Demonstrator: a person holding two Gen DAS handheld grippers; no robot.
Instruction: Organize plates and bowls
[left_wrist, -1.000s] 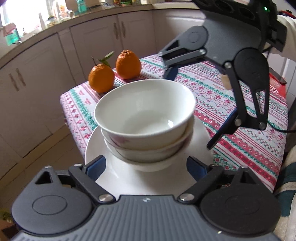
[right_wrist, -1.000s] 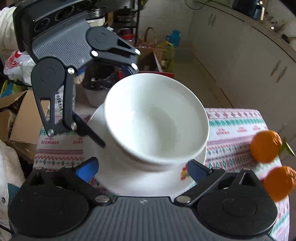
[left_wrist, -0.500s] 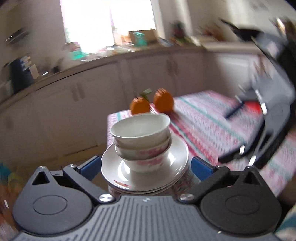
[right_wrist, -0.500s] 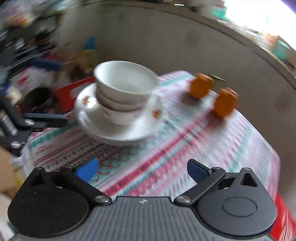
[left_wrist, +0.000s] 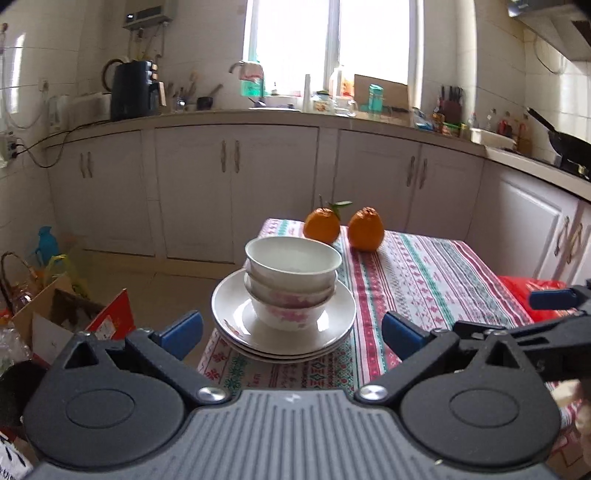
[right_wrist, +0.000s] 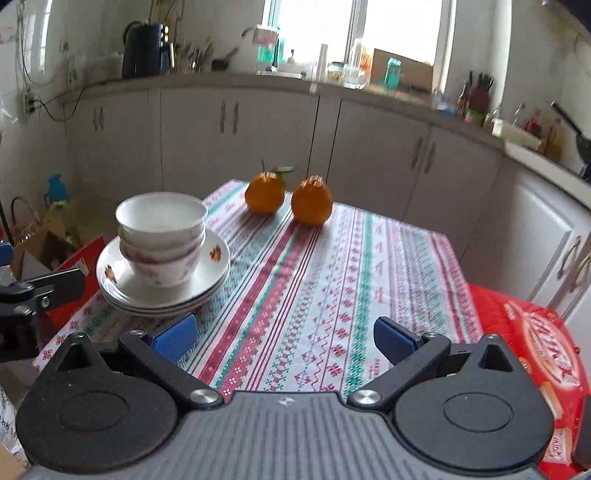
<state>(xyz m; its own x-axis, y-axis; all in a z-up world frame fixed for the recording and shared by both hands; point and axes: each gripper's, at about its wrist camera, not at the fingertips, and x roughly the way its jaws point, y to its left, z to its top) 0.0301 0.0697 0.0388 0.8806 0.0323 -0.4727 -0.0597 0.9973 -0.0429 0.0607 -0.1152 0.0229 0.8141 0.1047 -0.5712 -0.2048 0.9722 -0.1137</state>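
Note:
Nested white bowls (left_wrist: 291, 280) with pink flower prints stand on a stack of white plates (left_wrist: 332, 325) at the near left corner of the patterned table (left_wrist: 424, 280). My left gripper (left_wrist: 291, 332) is open and drawn back in front of the stack, nothing between its blue pads. In the right wrist view the bowls (right_wrist: 162, 240) and plates (right_wrist: 210, 273) sit to the left, and my right gripper (right_wrist: 284, 339) is open over bare tablecloth (right_wrist: 314, 280), holding nothing. The right gripper's fingers (left_wrist: 550, 299) show at the left view's right edge.
Two oranges (left_wrist: 341, 226) sit at the table's far edge. White cabinets (left_wrist: 236, 192) and a cluttered counter run behind. A cardboard box (left_wrist: 55, 317) and bags stand on the floor left of the table. A red bag (right_wrist: 532, 332) lies to the right.
Both grippers have pulled back from the stack and rolled upright. The bowls and plates, close between the fingers a second ago, now stand apart on the table.

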